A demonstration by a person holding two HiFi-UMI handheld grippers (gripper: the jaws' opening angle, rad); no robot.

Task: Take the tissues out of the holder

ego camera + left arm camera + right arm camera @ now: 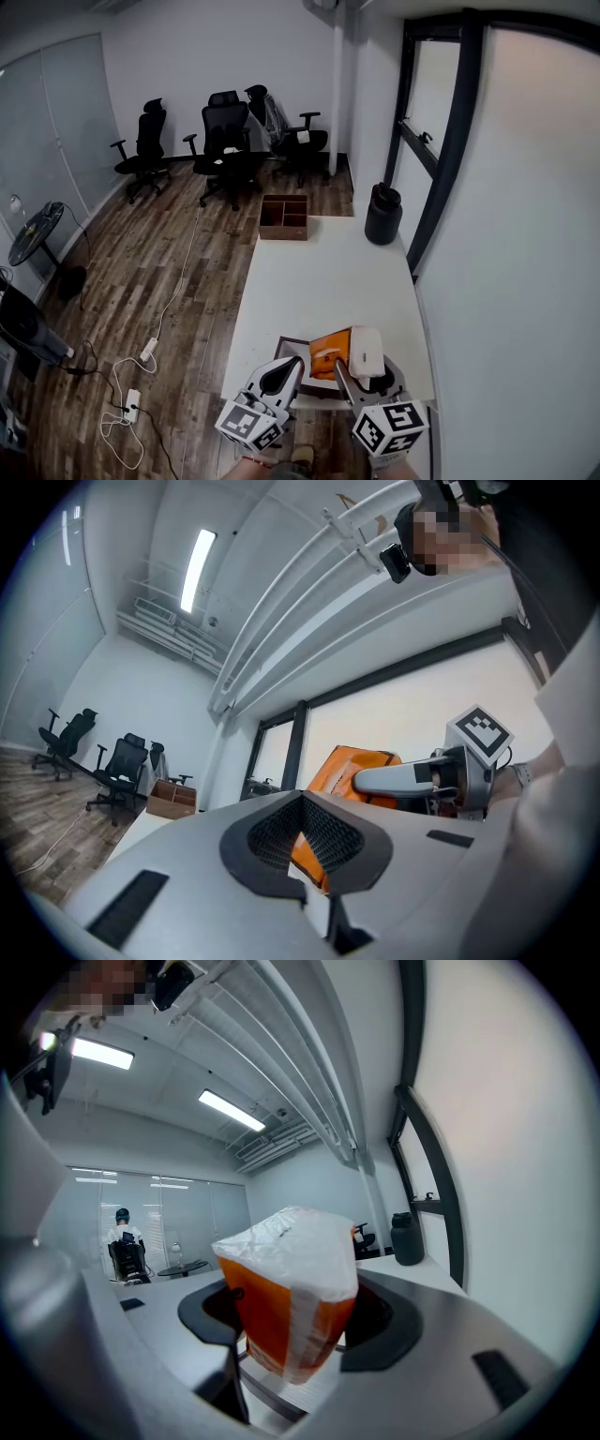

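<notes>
Clamping the tissue pack (281, 1279), right hand-held gripper (291, 1333) hovers.

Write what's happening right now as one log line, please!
right tool: shut on tissue pack | left tool: pinching its orange edge | holder: dark, beneath, on white table

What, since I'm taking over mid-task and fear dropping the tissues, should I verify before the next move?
1. Right gripper shut on tissue pack: ok.
2. Left gripper jaws nearly together, the pack's orange wrapper between them: ok.
3. Pack fully out of the holder: cannot tell; from above it overlaps it.
4. Bare table ahead for setting down: ok.
5. Wooden box and black jug stand far off at the table's end: ok.
</notes>
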